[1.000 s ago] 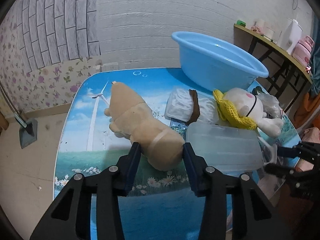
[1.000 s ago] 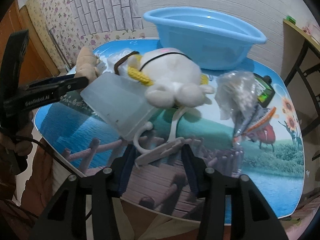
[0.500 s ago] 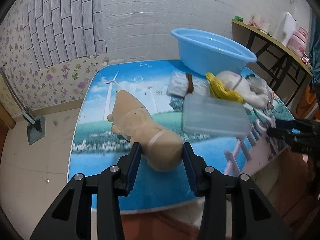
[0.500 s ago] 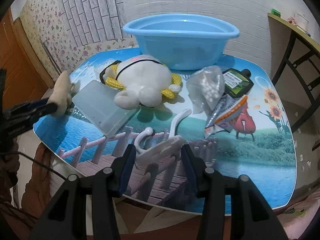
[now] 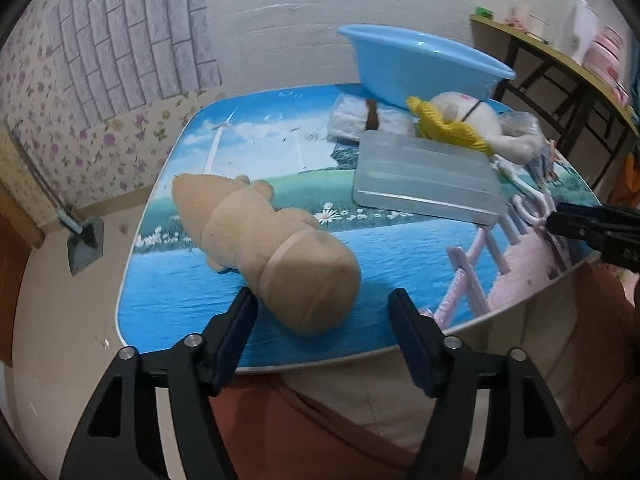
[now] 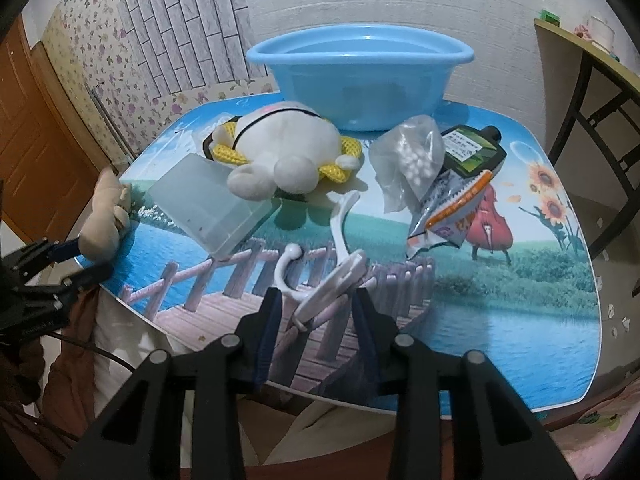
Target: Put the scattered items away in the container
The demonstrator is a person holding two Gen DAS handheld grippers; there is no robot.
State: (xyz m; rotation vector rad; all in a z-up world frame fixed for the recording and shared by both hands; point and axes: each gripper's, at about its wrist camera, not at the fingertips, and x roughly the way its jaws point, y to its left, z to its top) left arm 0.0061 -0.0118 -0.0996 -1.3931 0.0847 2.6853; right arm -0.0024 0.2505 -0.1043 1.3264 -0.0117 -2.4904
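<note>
The left hand-held gripper (image 5: 322,308) has just sprung apart, releasing the tan plush (image 5: 264,248) onto the surface (image 5: 400,252). The right hand-held gripper (image 6: 318,312) has narrowed around the white hook (image 6: 332,280), pads not visibly pressing.

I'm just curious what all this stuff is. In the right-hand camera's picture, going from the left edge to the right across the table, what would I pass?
Tan plush toy → clear plastic box → white plush toy → bag of white pellets → dark green bottle.
</note>
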